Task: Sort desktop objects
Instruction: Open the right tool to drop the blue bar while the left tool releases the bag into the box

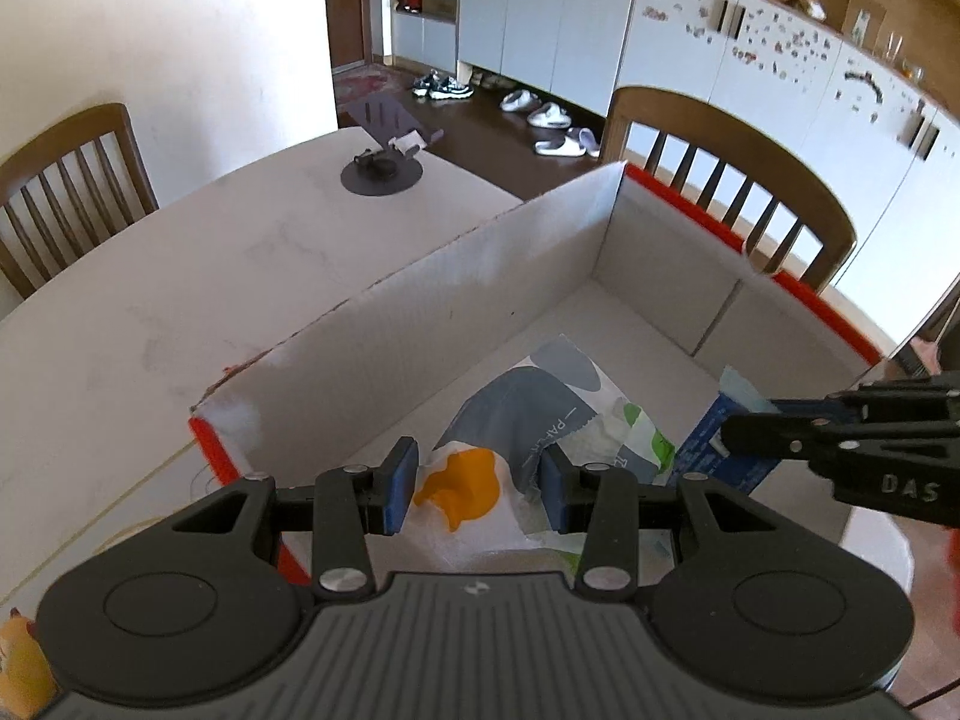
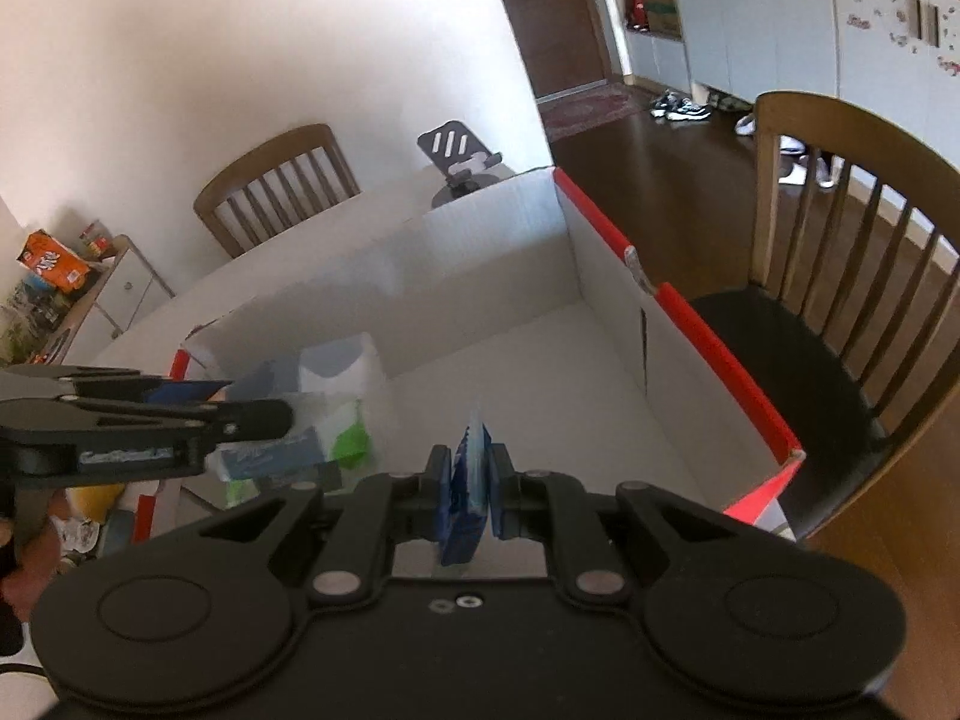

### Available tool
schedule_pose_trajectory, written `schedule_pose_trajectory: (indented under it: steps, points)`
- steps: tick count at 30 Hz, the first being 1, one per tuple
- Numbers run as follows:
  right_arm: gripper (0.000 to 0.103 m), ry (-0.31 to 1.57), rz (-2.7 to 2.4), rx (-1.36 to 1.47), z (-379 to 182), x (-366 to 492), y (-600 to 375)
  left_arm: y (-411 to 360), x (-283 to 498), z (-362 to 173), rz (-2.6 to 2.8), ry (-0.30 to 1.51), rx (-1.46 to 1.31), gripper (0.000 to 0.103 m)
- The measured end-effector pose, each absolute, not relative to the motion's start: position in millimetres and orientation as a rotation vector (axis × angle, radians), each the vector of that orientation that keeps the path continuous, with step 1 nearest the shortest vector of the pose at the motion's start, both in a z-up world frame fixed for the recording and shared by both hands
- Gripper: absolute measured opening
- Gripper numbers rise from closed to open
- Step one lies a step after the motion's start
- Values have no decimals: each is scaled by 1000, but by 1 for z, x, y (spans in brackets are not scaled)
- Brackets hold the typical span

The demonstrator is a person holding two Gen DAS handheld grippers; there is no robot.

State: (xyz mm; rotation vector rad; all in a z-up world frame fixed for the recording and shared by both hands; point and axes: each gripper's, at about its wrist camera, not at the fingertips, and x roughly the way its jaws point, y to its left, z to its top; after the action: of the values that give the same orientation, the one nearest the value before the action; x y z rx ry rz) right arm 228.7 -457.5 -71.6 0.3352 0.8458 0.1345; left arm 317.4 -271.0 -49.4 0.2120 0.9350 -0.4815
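At the far left of the pale bench (image 1: 150, 312) we see a dark round-based phone stand (image 1: 381, 171) by the far edge. Nearer, our left hand-held gripper (image 1: 478, 489) hangs over the near end of the open white cardboard box with red outer edges (image 1: 420, 312), its blue pads spread apart with nothing between them. Below it, inside the box, lies a crumpled white plastic packet printed in grey, green and orange (image 1: 540, 420). To the right, our right hand-held gripper (image 2: 467, 491) is pinching a flat dark blue wrapper (image 2: 465, 480), held on edge above the box floor, just beside the packet.
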Motion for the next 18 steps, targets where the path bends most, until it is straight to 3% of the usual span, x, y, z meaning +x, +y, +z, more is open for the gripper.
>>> schedule_pose_trajectory:
  steps: [18]
  points:
    - [16, 1030, 253, 74, -81, 267, -440, -284, 338, -80, -452, 1023, 332, 41]
